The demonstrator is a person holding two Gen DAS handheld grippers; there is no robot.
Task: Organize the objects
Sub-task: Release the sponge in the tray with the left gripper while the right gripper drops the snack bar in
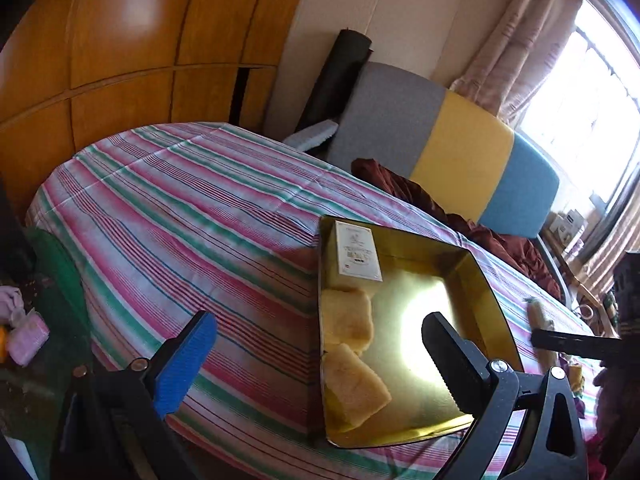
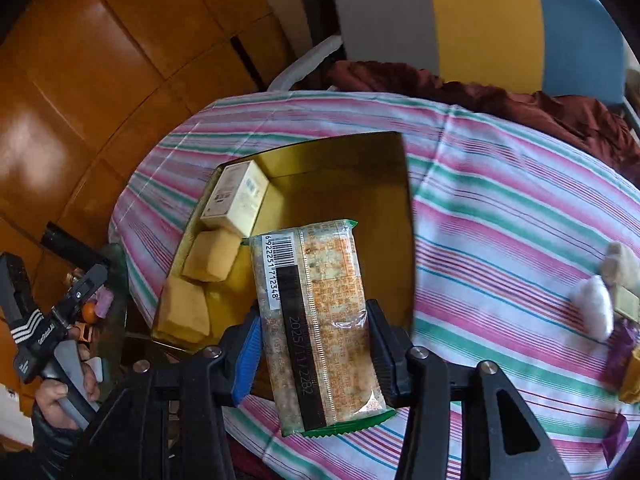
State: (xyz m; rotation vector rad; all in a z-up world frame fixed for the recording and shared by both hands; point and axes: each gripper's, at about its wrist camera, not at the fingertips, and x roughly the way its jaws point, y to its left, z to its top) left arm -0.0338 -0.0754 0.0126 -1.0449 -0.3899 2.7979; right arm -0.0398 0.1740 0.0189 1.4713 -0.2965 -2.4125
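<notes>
A gold box (image 1: 486, 276) (image 2: 396, 184) lies open on the striped tablecloth. It holds a white carton (image 1: 357, 255) (image 2: 236, 200) and two yellow packets (image 1: 347, 318) (image 2: 210, 260). My right gripper (image 2: 314, 340) is shut on a clear-wrapped cracker packet (image 2: 316, 320) and holds it above the box's near edge. My left gripper (image 1: 320, 344) is open and empty, just in front of the box's near left side. The left gripper also shows in the right wrist view (image 2: 52, 312) at far left.
The striped tablecloth (image 1: 180, 208) covers a round table. Loose snacks and small packets (image 2: 612, 304) lie at its right edge. A colour-block chair (image 1: 460, 152) with a dark red cloth (image 2: 520, 108) stands behind. Wooden cabinets (image 1: 120, 60) are to the left.
</notes>
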